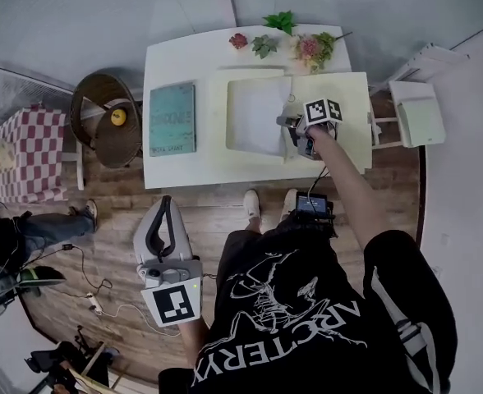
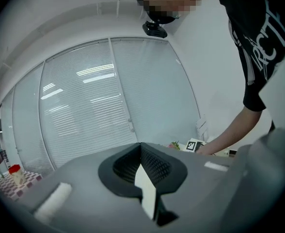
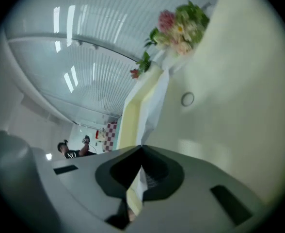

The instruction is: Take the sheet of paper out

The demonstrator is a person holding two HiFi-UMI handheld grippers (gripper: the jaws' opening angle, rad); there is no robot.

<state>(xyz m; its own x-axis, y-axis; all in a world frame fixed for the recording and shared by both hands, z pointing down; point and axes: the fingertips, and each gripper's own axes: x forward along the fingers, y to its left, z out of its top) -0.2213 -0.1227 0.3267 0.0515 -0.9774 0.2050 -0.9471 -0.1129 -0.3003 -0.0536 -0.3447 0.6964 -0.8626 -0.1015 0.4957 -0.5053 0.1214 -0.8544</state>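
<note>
Sheet of paper (image 1: 256, 113): lies in the yellow folder (image 1: 352, 105) on the bench (image 1: 167, 171).
Right hand-held gripper (image 1: 287, 124): we pinch the sheet's edge tight, ready to pull it out.
Left hand-held gripper (image 1: 166, 208): jaws together, empty, away from the bench because we don't need it.

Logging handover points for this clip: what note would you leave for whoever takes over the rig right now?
Right gripper: fingers shut on the edge of the sheet of paper.
Left gripper: shut, empty, held low, away from the table.
The sheet lies on the open cream folder on the table.
Done: sheet gripped.
Left: draw it clear of the folder.
</note>
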